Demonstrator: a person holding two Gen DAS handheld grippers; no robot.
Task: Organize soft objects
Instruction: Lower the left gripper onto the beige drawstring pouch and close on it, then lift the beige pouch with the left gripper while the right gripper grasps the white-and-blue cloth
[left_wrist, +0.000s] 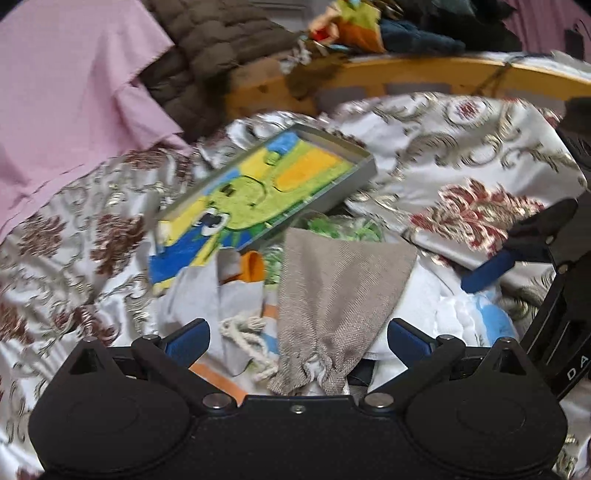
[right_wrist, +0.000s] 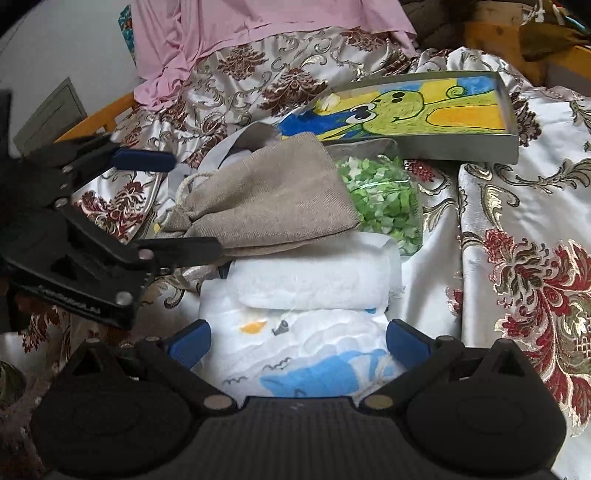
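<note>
While both sets of jaws sit wide apart gripping nothing, the left gripper (left_wrist: 297, 341) straddles the beige drawstring pouch (left_wrist: 332, 295) on the floral bedspread (left_wrist: 461, 147). The right gripper (right_wrist: 297, 341) straddles a white diaper (right_wrist: 295, 354), with the pouch at its 12 o'clock and a frog picture tray (right_wrist: 424, 110) around 1 o'clock.

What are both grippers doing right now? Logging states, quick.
Left gripper: open, straddling the beige drawstring pouch.
Right gripper: open over the white diaper.
</note>
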